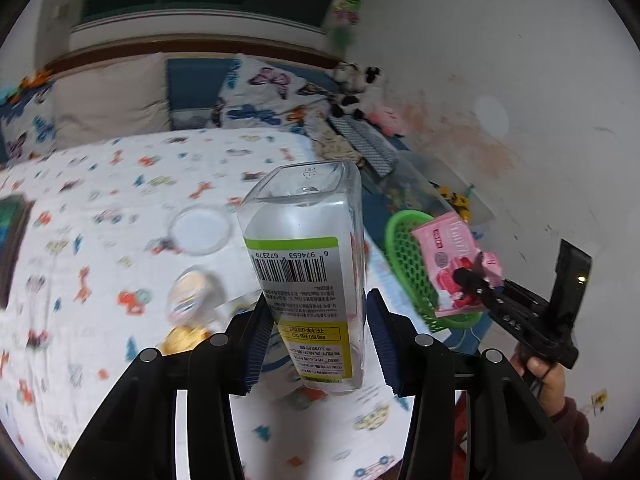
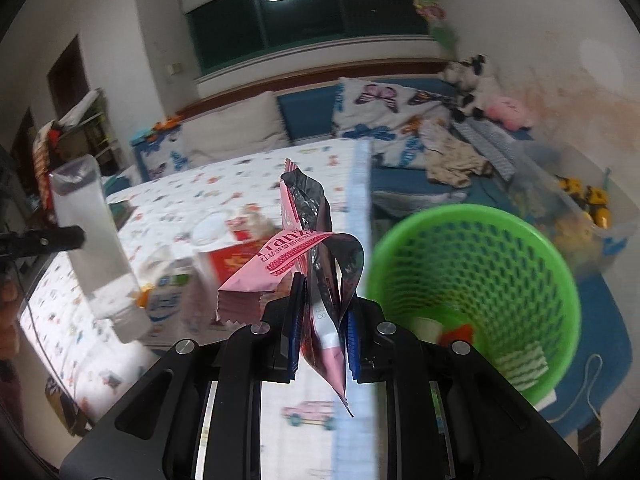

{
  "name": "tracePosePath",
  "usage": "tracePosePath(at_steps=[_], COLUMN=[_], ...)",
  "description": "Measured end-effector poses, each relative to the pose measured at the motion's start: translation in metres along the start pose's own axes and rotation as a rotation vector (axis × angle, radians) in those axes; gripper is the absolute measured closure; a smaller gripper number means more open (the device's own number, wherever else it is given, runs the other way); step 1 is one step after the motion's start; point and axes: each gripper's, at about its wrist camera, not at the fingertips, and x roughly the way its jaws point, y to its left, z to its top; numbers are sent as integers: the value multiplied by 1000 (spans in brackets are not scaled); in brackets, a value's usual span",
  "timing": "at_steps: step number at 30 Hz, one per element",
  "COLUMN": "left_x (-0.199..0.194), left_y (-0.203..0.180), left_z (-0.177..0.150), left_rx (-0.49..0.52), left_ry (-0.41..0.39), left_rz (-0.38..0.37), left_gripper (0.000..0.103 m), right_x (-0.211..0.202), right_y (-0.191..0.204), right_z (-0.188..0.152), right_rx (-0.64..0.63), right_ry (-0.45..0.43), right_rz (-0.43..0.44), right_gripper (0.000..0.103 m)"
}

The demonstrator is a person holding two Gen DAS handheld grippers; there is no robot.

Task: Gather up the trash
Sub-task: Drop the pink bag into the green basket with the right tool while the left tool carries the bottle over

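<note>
My left gripper (image 1: 316, 320) is shut on a clear square plastic bottle (image 1: 308, 256) with a green and yellow label, held base-up above the bed. It also shows in the right wrist view (image 2: 94, 240). My right gripper (image 2: 322, 312) is shut on a pink snack wrapper (image 2: 304, 248) with a silver inside, just left of the green mesh basket (image 2: 472, 280). The left wrist view shows the wrapper (image 1: 452, 264) in front of the basket (image 1: 404, 256). The basket holds some trash at its bottom.
More litter lies on the patterned bedsheet (image 1: 100, 240): a clear round lid (image 1: 200, 230), a blurred cup (image 1: 192, 296), a red and white carton (image 2: 236, 260). Pillows, plush toys (image 2: 508, 112) and a clear toy bin (image 2: 580, 208) stand behind by the wall.
</note>
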Motion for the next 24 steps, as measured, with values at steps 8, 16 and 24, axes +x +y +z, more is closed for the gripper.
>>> tracePosePath(at_steps=[8,16,24], left_x=[37,71,113], left_y=[-56,-106,-142], left_z=[29,49,57], left_rx=[91,159,190], left_ry=[8,0,36], left_rz=[-88,-156,-182], left_gripper=[57,57,57], right_x=[6,9,-4], right_y=[-49,-89,-104], right_z=[-10,-20,-26], right_rx=[58,153,171], right_ry=[27,38,12], right_rz=[-104,-164,-200], right_gripper=[84,72,49])
